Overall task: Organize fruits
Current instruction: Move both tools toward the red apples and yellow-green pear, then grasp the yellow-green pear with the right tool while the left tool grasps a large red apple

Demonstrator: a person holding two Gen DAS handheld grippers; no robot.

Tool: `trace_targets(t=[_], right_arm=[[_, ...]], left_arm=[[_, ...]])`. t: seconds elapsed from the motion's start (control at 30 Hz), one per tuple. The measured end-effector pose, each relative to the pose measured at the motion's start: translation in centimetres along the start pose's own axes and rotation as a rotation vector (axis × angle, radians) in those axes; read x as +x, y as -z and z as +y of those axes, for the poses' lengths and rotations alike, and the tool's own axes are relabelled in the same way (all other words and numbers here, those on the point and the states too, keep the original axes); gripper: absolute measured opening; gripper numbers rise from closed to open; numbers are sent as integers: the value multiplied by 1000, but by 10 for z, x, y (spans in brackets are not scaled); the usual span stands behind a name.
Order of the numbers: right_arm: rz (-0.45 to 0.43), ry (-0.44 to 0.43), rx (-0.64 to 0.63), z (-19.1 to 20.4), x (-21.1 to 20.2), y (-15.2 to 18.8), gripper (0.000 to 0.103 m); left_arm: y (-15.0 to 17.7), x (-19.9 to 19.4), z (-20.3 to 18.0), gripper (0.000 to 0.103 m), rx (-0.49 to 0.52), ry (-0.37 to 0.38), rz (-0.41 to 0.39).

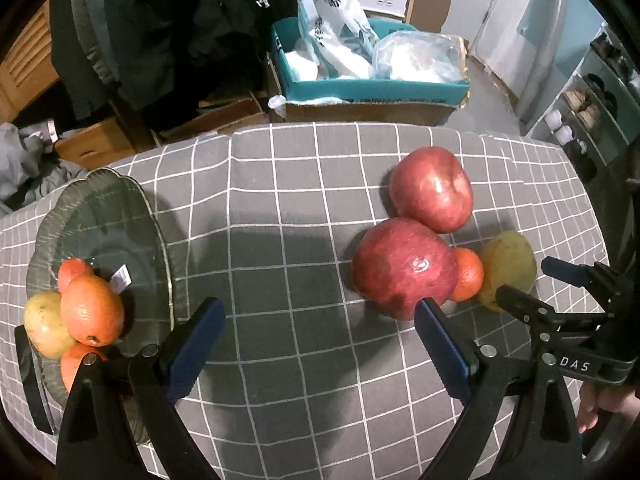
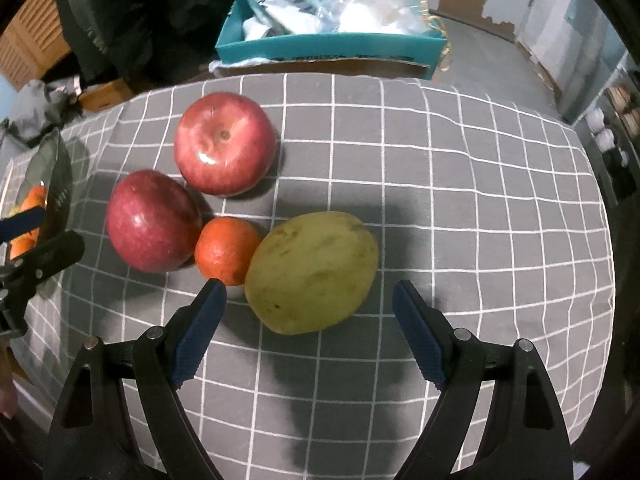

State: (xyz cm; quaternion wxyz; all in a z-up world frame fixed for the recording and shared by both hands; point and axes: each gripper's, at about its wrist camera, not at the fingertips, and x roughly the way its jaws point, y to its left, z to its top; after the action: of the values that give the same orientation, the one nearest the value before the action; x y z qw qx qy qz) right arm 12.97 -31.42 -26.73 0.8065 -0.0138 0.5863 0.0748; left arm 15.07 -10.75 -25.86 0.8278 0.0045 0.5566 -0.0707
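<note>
Four loose fruits on the grey white-checked tablecloth [image 2: 440,168]: two round red apples, one small round orange tangerine [image 2: 227,249], one yellow-green oval pear-like fruit [image 2: 312,272]. Nearer red apple [image 2: 153,226] ahead and left of the right gripper [image 2: 306,298], touching the tangerine; farther red apple [image 2: 226,143] just beyond, stem dimple turned up toward the camera. Yellow-green fruit straight ahead, between the lines of the two blue-padded fingers [image 2: 200,320], just past the tips, untouched; long axis slanting from near-left to far-right, blunter end toward the left finger. Tangerine wedged beside it, just past the left fingertip. Right jaws spread wide, empty.

Left gripper [image 1: 320,308] likewise spread wide, nothing between the pads, only bare cloth. Left of its left finger [image 1: 196,340], a dark ribbed glass plate with a scalloped rim [image 1: 100,192]. On the plate a small pile: at least three orange citrus fruits [image 1: 92,310] and one yellowish round fruit [image 1: 46,328]; exact count hard to tell, since the lowest is cut off by the left finger's arm. A small white label [image 1: 120,278] stuck to the plate behind them. Nearer apple just past the right fingertip, whether touching unclear. In this view tangerine mostly hidden behind that apple, yellow-green fruit partly covered by the other gripper's black finger.

Beyond the table edge: teal cardboard box [image 1: 360,88] with white bags, dim and blurred. Part of a hand [image 1: 600,408] at the right edge.
</note>
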Motion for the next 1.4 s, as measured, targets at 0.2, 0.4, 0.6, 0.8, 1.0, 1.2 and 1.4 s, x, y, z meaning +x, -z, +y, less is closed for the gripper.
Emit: trace_targets(t=[0.2, 0.4, 0.6, 0.8, 1.0, 1.2, 1.4], right_arm=[[20, -14, -39, 3, 14, 0, 84], [33, -20, -68, 0, 27, -3, 84], [26, -50, -64, -3, 26, -4, 79], [22, -46, -35, -9, 23, -1, 78], [10, -12, 27, -28, 21, 2, 78], [2, -3, 37, -36, 19, 5, 78], [-2, 0, 21, -34, 20, 4, 79]], left_arm=[[1, 9, -4, 97, 14, 6, 20], [1, 15, -10, 97, 36, 15, 30], [0, 22, -21, 96, 65, 33, 40], [-1, 32, -35, 97, 107, 41, 58], [-3, 44, -46, 97, 135, 47, 77], [-7, 53, -50, 96, 129, 63, 83], [-10, 58, -49, 97, 101, 94, 82]])
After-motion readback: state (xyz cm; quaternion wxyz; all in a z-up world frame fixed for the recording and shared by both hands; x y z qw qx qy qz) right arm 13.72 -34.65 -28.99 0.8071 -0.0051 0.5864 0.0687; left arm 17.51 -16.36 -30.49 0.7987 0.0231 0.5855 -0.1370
